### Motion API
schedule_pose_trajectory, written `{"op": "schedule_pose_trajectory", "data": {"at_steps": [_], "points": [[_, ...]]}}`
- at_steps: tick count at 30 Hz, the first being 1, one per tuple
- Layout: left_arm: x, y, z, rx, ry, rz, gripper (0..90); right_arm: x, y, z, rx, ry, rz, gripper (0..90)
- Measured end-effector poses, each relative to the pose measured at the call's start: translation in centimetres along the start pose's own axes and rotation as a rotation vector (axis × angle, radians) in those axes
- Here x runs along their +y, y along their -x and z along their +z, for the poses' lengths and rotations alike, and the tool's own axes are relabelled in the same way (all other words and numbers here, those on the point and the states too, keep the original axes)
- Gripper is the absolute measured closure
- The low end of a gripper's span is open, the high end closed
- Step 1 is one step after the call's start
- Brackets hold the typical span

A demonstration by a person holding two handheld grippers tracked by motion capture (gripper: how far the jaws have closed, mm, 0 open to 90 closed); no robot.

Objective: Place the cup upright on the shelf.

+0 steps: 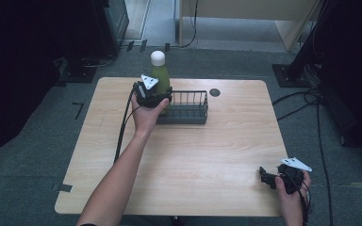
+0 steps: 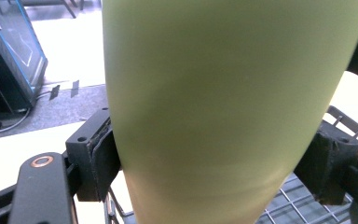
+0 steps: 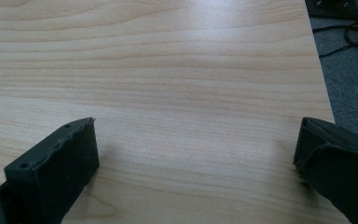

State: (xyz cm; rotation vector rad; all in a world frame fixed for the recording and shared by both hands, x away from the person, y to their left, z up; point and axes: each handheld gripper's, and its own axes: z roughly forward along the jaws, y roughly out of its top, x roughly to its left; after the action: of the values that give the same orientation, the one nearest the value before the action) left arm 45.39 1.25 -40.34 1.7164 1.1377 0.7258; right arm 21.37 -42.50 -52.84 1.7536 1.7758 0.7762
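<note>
1. Now: left gripper (image 1: pixel 156 94) is at the far side of the table (image 1: pixel 188 155), at the left end of the wire basket (image 1: pixel 185 107). The bottle (image 1: pixel 160 70) stands upright there, white cap (image 1: pixel 157 57) on top.
2. Left gripper view: bottle (image 2: pixel 223 107) sits squarely between the 2 jaws, green body against the left pad (image 2: pixel 103 156); the right pad is right at its side too. Reading: clamped on the bottle, low on its body. Whether the grip is slackening I cannot tell from these frames.
3. Basket mesh (image 2: pixel 303 205) shows under and behind the bottle in that view, so the base looks to be in or just above the basket's left end. Contact of base with mesh is hidden.
4. Key relation: the bottle's long axis is vertical, and the jaws close across it level, from the near side. Any coming move, lowering or letting go, turns on that axis staying upright; a tilt toward the basket rim would tip it.
5. Right gripper (image 1: pixel 275 178) rests at the near right corner, well apart from bottle and basket. Its jaws stand wide apart over bare wood (image 3: pixel 182 84), nothing between them.
6. Judgement: left hand is by far the nearer and does the work; right is idle.
</note>
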Motion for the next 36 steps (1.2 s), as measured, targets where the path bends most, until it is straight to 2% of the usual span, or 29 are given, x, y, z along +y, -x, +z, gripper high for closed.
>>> {"op": "schedule_pose_trajectory", "data": {"at_steps": [4,5,8,15,19,23,28,36], "points": [[-0.2,-0.2,0.4,-0.014,-0.033,-0.020,16.6,0.0,0.0,0.0,0.000,0.000,0.000,0.0],[-0.4,-0.2,0.6,-0.011,-0.057,-0.025,15.2,0.0,0.0,0.0,0.000,0.000,0.000,0.0],[-0.5,-0.2,0.7,-0.001,-0.068,-0.022,14.2,0.0,0.0,0.0,0.000,0.001,0.000,0.0],[-0.4,-0.3,0.2,-0.002,-0.064,-0.005,14.6,0.0,0.0,0.0,0.000,0.000,0.000,0.0],[-0.3,-0.4,-0.1,-0.018,-0.072,-0.010,13.8,0.0,0.0,0.0,0.000,0.000,0.000,0.0],[-0.3,-0.8,-1.1,-0.028,-0.048,-0.010,12.1,0.0,0.0,0.0,0.000,0.000,0.000,0.0],[-0.6,-1.0,-1.8,-0.029,-0.043,-0.011,9.6,0.0,0.0,0.0,0.000,0.000,0.000,0.0],[-1.2,-1.3,-3.9,-0.040,-0.021,-0.008,8.2,0.0,0.0,0.0,0.000,0.000,0.000,0.0]]}}
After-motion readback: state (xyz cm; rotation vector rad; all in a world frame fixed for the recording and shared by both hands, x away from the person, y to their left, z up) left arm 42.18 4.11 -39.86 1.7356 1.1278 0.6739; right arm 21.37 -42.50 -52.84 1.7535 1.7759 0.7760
